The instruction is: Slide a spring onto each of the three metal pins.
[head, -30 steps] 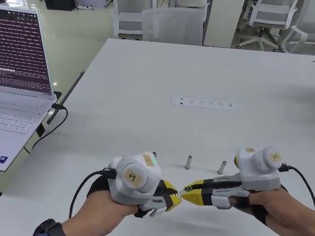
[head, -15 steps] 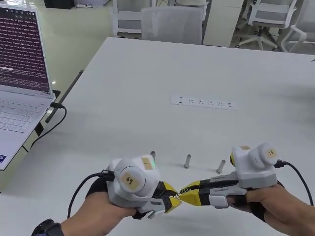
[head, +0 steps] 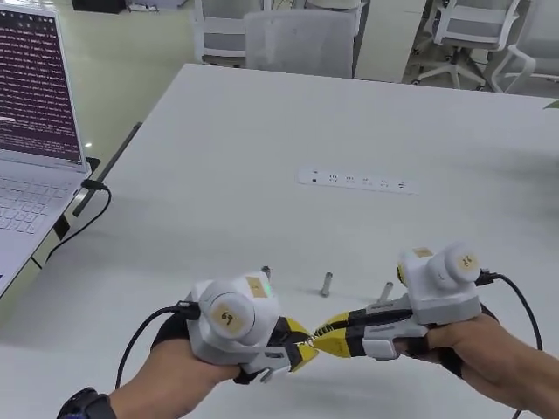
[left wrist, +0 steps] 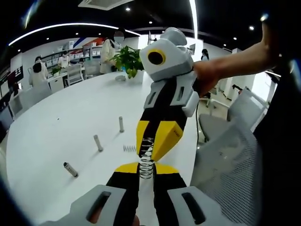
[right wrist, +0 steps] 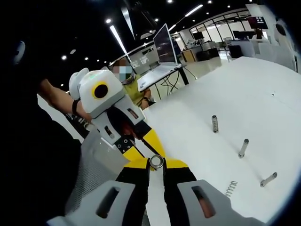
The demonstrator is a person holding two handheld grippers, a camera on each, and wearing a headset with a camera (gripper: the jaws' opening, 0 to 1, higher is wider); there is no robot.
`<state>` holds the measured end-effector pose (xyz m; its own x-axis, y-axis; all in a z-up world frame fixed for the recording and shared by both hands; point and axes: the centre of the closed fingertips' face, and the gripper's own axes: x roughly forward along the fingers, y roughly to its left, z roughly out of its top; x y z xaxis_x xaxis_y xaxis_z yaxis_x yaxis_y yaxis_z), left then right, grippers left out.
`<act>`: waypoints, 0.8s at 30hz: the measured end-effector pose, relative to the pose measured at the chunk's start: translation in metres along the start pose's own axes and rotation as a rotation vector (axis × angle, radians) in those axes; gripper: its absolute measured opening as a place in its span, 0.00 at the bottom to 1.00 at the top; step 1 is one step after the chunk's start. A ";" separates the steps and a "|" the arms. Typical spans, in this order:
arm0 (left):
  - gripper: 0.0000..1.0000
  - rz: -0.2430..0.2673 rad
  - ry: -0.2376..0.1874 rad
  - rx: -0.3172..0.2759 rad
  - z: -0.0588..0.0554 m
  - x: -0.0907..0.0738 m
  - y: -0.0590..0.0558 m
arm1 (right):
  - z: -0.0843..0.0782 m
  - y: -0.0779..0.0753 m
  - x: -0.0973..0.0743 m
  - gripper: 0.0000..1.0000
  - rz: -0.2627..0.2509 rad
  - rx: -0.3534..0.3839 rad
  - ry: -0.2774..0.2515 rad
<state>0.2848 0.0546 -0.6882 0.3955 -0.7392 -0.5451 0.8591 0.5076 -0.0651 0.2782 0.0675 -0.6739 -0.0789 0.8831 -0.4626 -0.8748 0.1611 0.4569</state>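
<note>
Steel spring (left wrist: 146, 157) bridges left gripper (head: 302, 347) and right gripper (head: 328, 338), both fingers (left wrist: 126, 170) pinching it.

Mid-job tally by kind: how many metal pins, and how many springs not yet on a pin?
Metal pins: 3
Springs off pins: 2, the held spring between left gripper and right gripper, the loose spring on the table
Total: 5

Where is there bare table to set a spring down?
The widest bare patch lies between the power strip and the three pins. Another lies between the pins and the laptop. It is crowded at the near side, where the left gripper and right gripper hold one spring just short of the pins.
</note>
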 end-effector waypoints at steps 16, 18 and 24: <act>0.02 0.006 -0.027 0.019 0.003 0.007 -0.001 | 0.003 -0.002 -0.002 0.09 -0.034 -0.040 0.069; 0.02 0.009 -0.036 0.019 0.004 0.006 0.000 | 0.004 -0.002 -0.003 0.09 -0.035 -0.053 0.085; 0.02 0.005 -0.064 0.039 0.007 0.004 0.000 | 0.006 0.000 -0.003 0.09 -0.024 -0.125 0.147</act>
<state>0.2884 0.0482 -0.6849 0.4183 -0.7644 -0.4906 0.8687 0.4944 -0.0296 0.2811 0.0672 -0.6675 -0.1184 0.8040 -0.5828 -0.9293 0.1171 0.3503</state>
